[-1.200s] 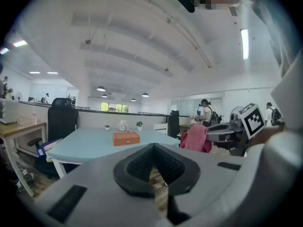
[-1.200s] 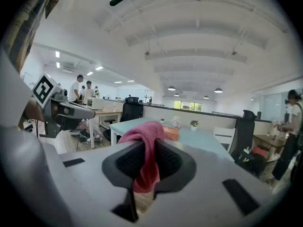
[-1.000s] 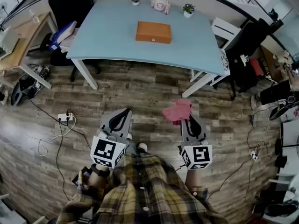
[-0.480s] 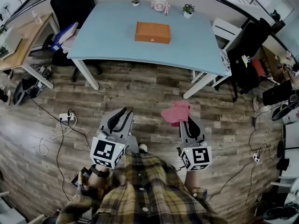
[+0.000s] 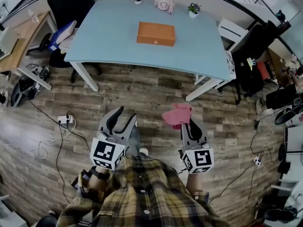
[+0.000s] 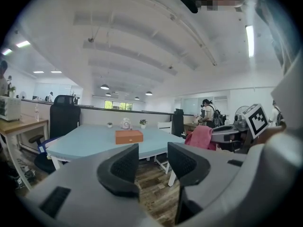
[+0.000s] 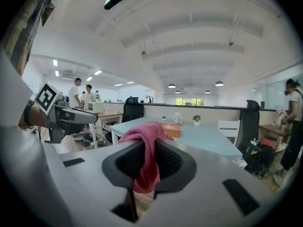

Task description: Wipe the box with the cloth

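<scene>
Orange rectangular box (image 5: 156, 33) lies flat near the centre of the light blue tabletop (image 5: 109, 32), well apart from both grippers and touching neither. Pink crumpled cloth (image 5: 177, 114) is clamped between the jaws of the right gripper (image 5: 189, 123); its bulk bunches above the jaw tips and one end hangs below them. Left gripper (image 5: 124, 115) jaws are opening, with nothing between them. Both grippers are positioned over the wood-plank floor (image 5: 142, 89), short of the table's near edge.
</scene>
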A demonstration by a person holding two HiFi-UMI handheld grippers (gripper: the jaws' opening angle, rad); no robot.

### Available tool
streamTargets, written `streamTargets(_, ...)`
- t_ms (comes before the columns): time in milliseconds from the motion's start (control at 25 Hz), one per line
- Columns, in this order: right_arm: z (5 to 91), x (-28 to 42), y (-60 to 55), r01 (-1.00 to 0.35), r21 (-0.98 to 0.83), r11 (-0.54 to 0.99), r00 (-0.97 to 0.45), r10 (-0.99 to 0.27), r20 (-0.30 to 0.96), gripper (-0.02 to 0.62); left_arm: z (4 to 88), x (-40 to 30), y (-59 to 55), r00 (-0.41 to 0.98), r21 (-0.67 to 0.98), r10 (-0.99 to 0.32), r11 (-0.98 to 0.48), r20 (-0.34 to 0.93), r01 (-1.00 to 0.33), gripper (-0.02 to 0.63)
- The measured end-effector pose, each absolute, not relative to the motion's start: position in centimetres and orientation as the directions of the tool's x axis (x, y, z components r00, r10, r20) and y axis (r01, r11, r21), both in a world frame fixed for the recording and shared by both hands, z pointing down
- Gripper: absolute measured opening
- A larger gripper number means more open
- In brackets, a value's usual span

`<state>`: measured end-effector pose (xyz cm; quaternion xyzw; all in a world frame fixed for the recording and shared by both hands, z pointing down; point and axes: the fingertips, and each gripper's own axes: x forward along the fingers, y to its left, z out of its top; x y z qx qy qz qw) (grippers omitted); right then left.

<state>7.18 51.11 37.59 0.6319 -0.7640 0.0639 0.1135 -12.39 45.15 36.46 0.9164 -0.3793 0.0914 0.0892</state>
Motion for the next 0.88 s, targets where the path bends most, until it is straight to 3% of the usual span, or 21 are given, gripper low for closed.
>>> streamTargets(880,37.6,6.6,30.6,-0.986,0.096,0.135,-0.101,-0.949,0.297,0.058,36.8,-13.6,22.3,0.730,0.122,-0.645,-0.725,0.224,-0.678,0.230)
